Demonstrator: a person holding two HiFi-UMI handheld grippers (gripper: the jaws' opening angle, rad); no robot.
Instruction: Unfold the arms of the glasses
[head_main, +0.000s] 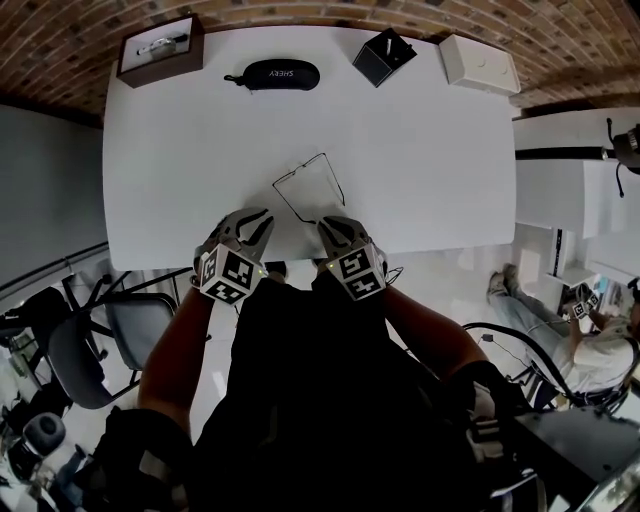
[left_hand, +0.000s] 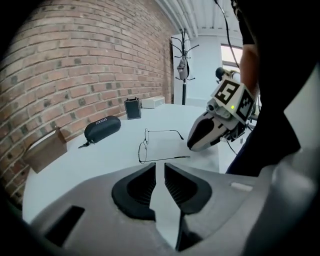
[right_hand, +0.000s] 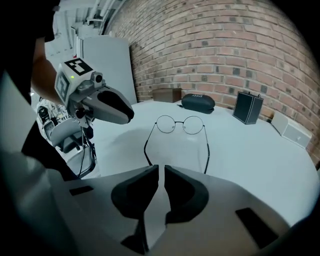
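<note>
We find the glasses (right_hand: 166, 125), arms unfolded, on the table (head_main: 420, 150) just beyond the left gripper (head_main: 256, 218) and right gripper (head_main: 333, 226); all 4 jaws slightly parted, gripping nothing.

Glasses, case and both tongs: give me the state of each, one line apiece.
glasses, both arms unfolded, lying untouched
glasses case, closed
left tongs, jaws slightly apart, empty
right tongs, jaws slightly apart, empty
</note>
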